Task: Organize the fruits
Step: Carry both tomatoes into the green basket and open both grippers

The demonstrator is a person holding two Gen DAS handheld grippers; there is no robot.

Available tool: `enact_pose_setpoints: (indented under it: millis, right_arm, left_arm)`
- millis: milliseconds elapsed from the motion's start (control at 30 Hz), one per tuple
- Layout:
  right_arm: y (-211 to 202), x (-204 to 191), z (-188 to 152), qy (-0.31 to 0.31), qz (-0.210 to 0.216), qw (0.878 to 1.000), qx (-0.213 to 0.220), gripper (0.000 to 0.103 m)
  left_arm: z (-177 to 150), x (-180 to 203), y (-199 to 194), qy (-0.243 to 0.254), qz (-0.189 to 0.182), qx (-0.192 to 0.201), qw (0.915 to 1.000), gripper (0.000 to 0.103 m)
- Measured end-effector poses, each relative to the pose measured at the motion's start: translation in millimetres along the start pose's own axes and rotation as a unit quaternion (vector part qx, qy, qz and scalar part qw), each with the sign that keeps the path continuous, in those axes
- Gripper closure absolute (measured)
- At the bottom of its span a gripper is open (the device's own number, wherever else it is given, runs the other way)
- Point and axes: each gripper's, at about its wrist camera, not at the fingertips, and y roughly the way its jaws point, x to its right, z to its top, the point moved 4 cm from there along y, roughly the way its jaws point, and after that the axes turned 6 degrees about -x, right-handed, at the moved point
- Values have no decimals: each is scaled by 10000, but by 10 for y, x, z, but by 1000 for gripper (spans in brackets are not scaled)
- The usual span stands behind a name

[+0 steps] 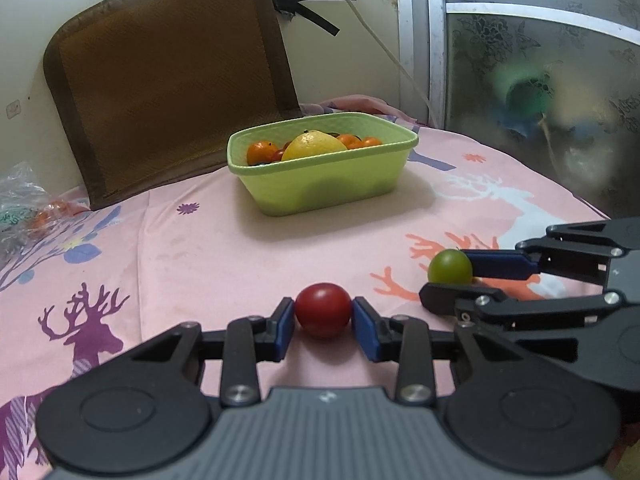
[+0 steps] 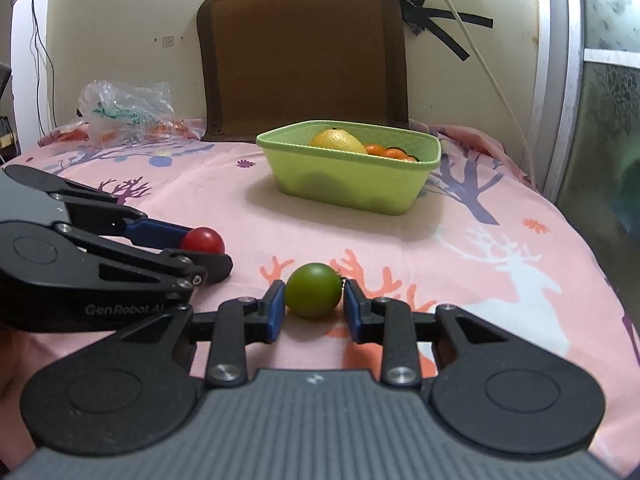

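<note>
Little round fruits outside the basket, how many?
2: the round red fruit between the left gripper pads, the round green fruit between the right gripper pads.

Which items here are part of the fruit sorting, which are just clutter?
Job:
red fruit in left gripper
green fruit between right gripper jaws
green basket, with a yellow fruit and oranges

Clutter:
plastic bag
brown mat
white cable

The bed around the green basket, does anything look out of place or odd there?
Two fruits are outside the green basket: a red fruit between the left gripper's jaws and a green fruit between the right gripper's jaws. A crumpled plastic bag lies at the bed's far left. Nothing looks spilled or damaged.
</note>
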Motion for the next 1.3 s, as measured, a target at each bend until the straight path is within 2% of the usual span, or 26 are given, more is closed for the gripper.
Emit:
enact_pose_setpoints:
  millis: [200, 400, 833, 1133, 1300]
  right_arm:
    - [-19, 4, -10, -10, -6, 10000, 44, 69]
    - [-17, 16, -12, -14, 18, 10000, 69, 71]
    - [-37, 154, -11, 511, -163, 9984, 181, 71]
    - [-57, 152, -19, 518, -189, 9982, 245, 71]
    - [-98, 201, -7, 654, -161, 9971, 364, 71]
  left_arm:
    - [22, -4, 35, 5, 34, -6, 10000, 68]
    - [33, 8, 38, 4, 42, -6, 10000, 72]
    - [160, 104, 109, 1, -55, -74, 10000, 72]
    - [174, 110, 139, -14, -38, -118, 9999, 72]
    - [228, 75, 120, -78, -148, -130, 9998, 72]
